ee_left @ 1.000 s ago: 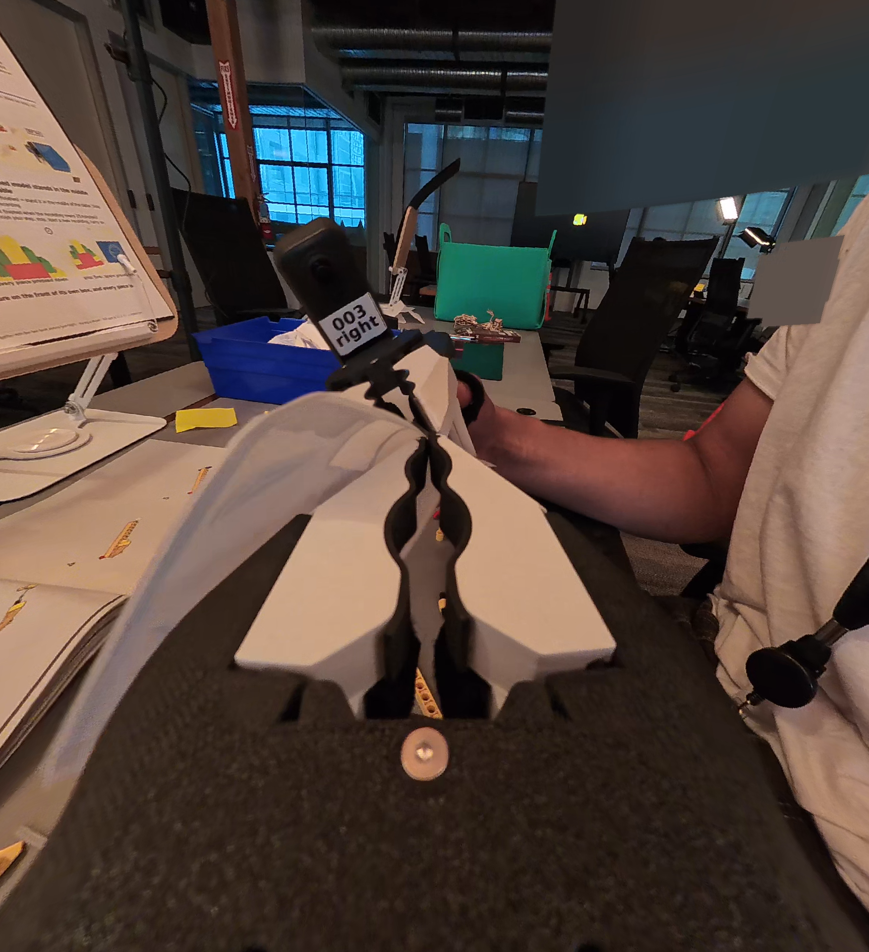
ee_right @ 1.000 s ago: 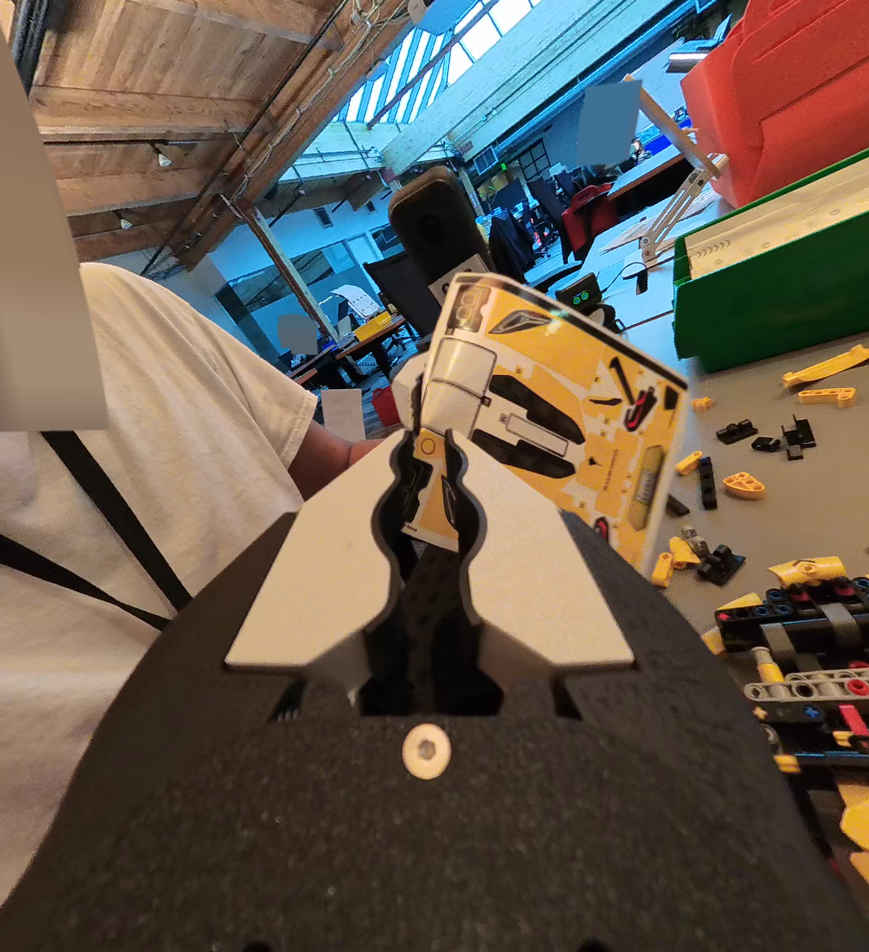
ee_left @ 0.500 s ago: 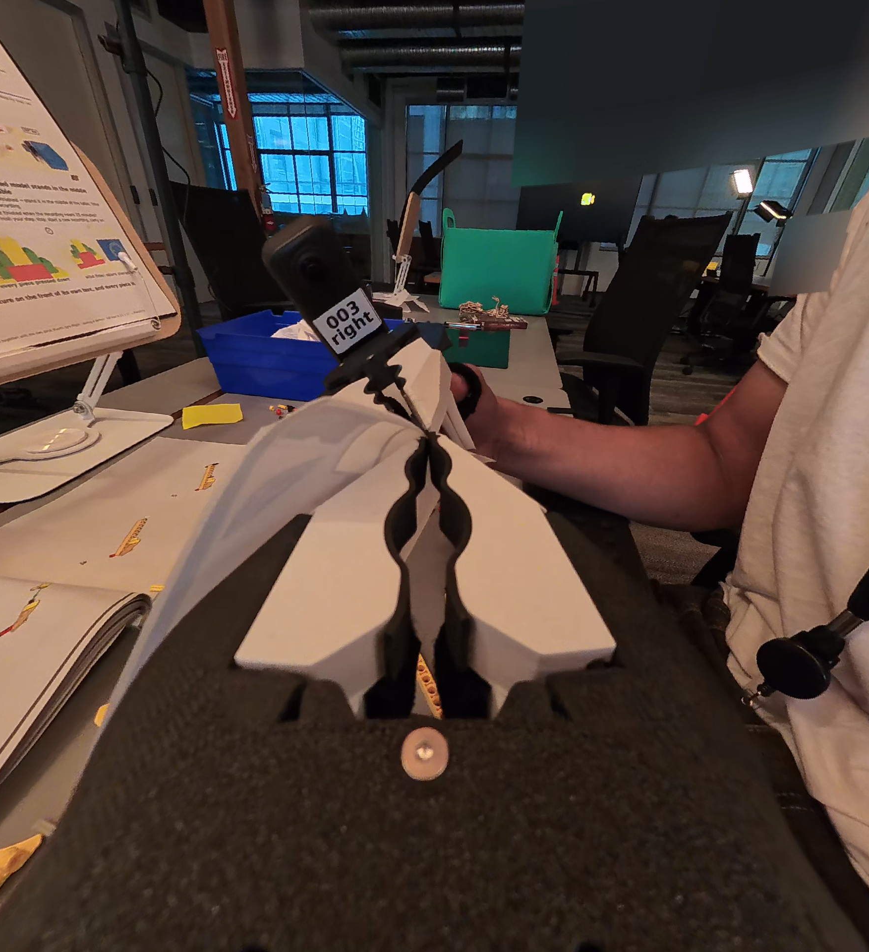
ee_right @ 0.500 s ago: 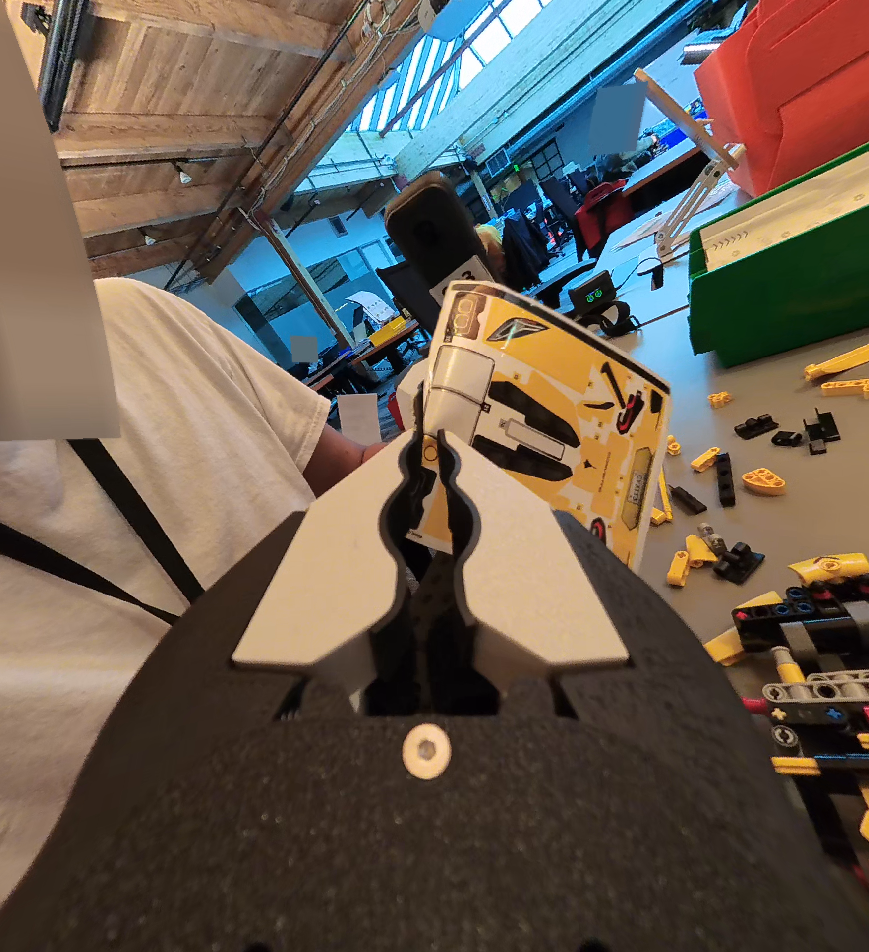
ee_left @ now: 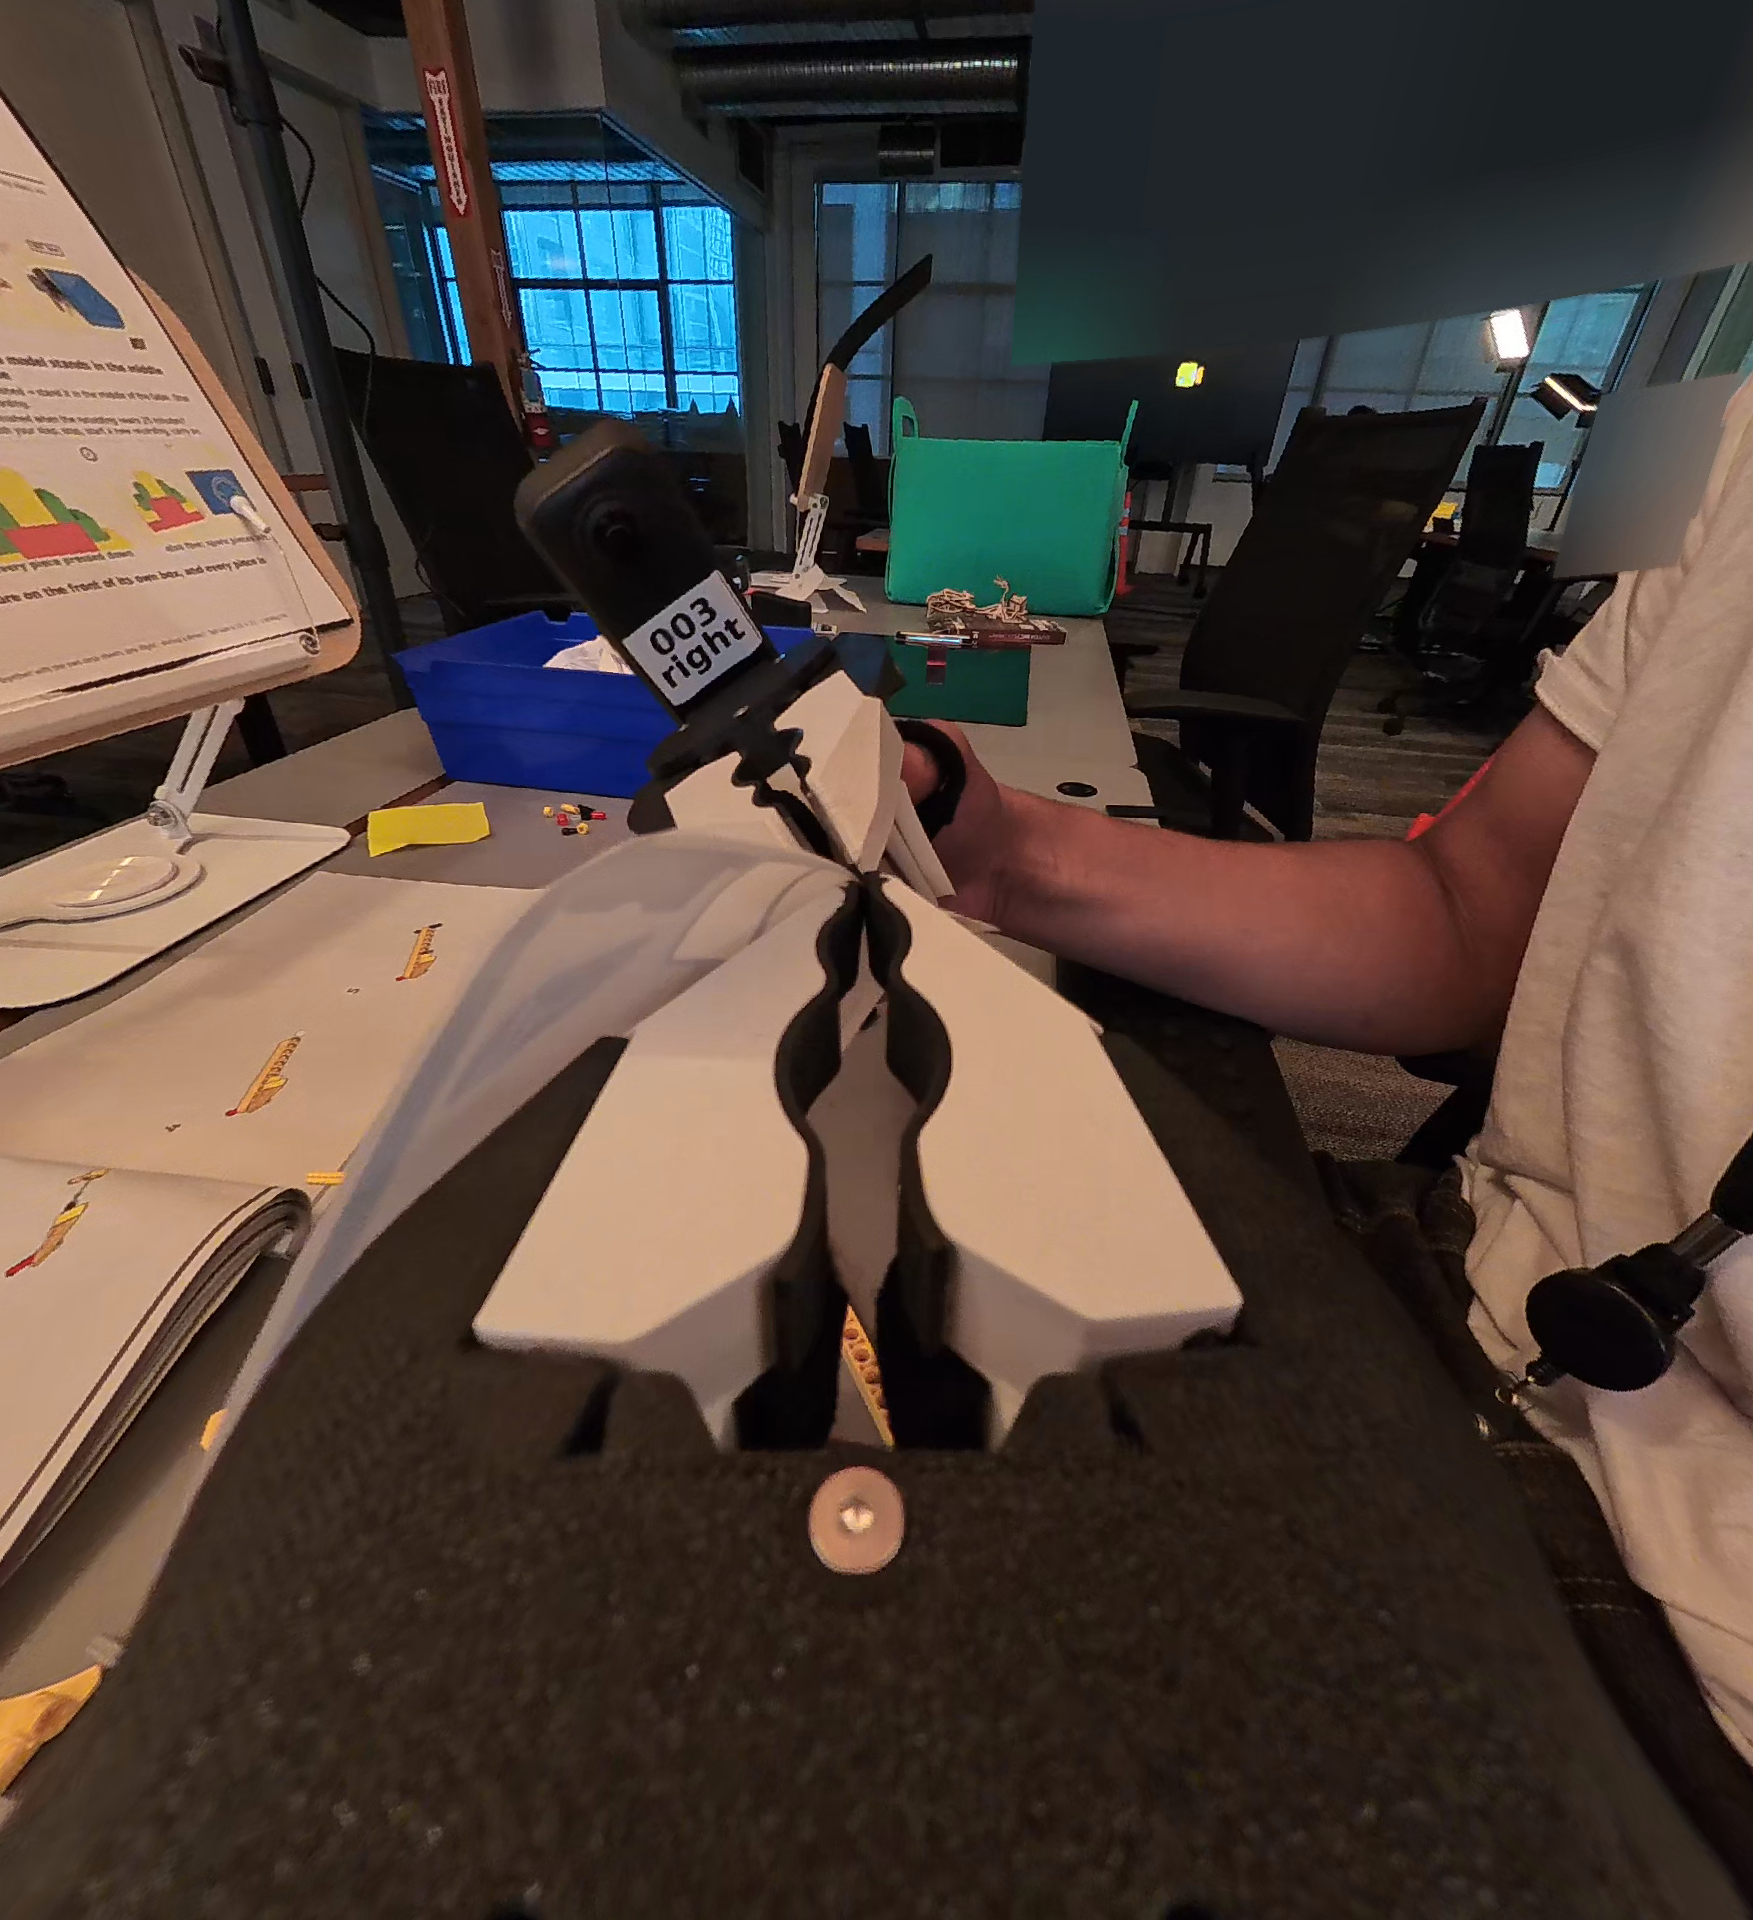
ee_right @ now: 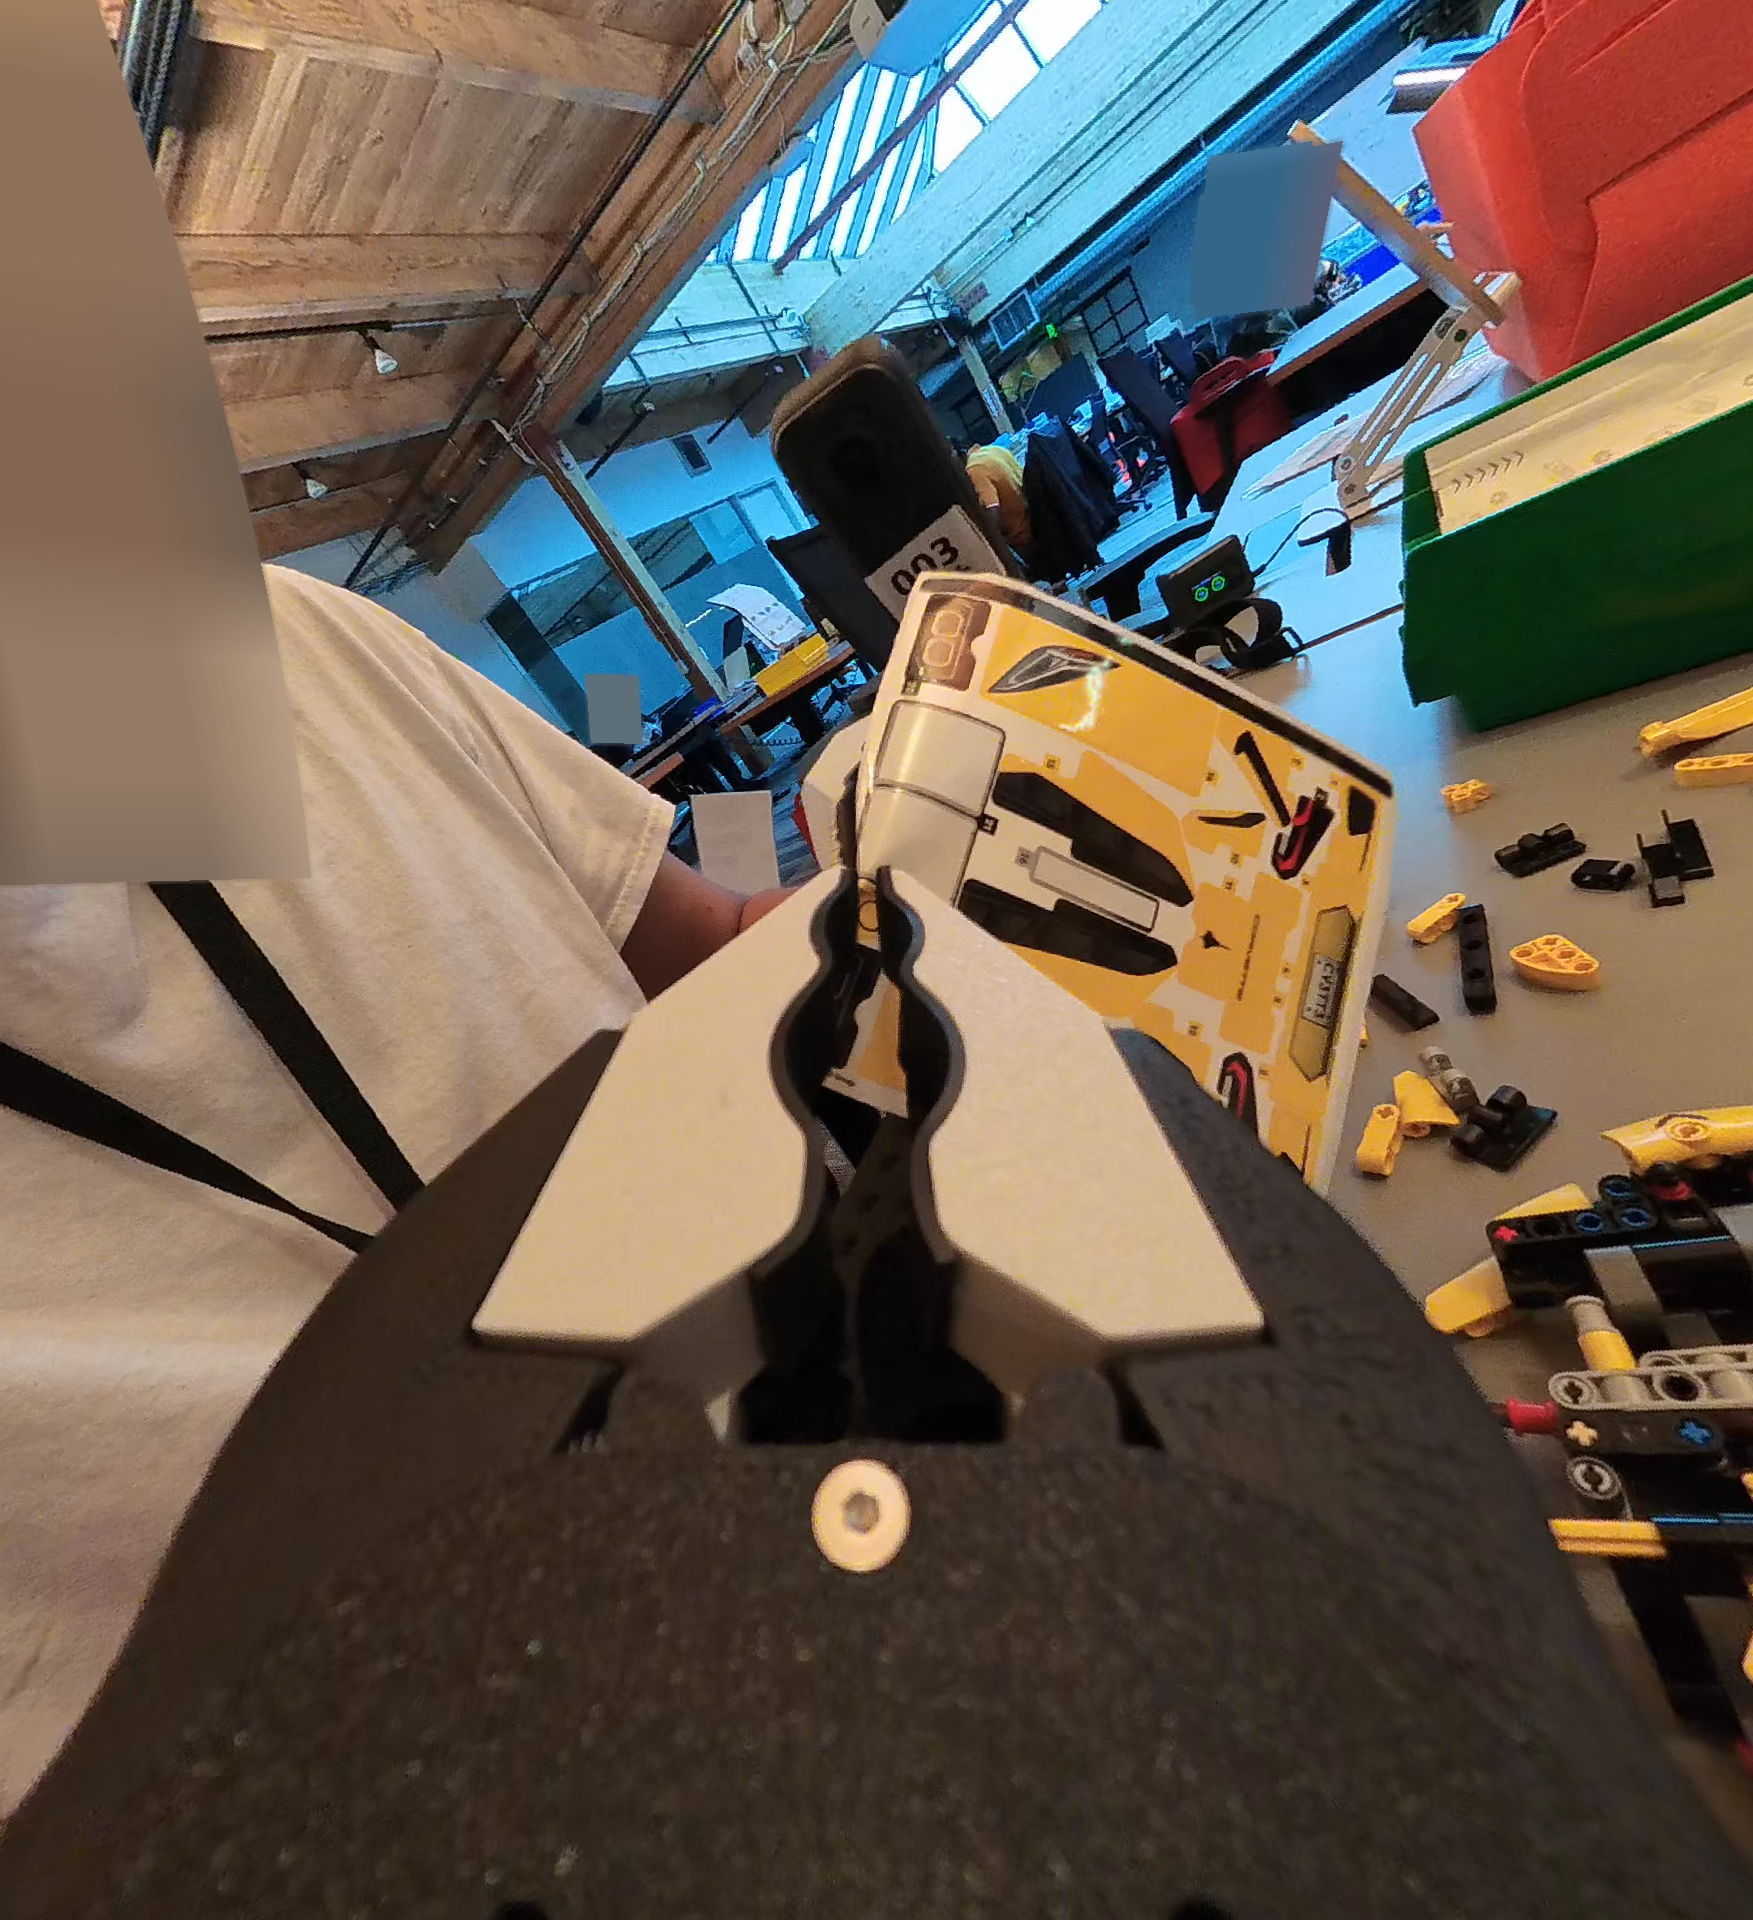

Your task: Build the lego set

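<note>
1. Open-plan workshop with timber ceiling and tall windows; a grey bench point(ee_right: 1630, 935) fills the right of the right wrist view, and a person in a white shirt sits at that view's left.
2. Half-built black and yellow model point(ee_right: 1682, 1351) lies at the lower right of that view, well apart from both tools, with loose parts point(ee_right: 1474, 966) scattered above it.
3. Open manual point(ee_left: 124, 1195) covers the left of the left wrist view, below a propped instruction board point(ee_left: 72, 468).
4. Sticker sheet point(ee_right: 1142, 883), yellow printed side toward the right camera, stands on edge just above centre there. Its long edge runs down to the lower right, leaning right.
5. From the left wrist view only the sheet's white back point(ee_left: 560, 1018) shows, curving left from centre.
6. Right tool point(ee_right: 870, 883) is pressed together on the sheet's left edge at frame centre.
7. Left tool point(ee_left: 867, 904) is likewise clamped on the sheet; the two tips nearly meet, the right tool point(ee_left: 830, 790) just above centre.
8. Judgement: both tools grip one corner, so any peeling turns on pulling them apart across the sheet's face.
</note>
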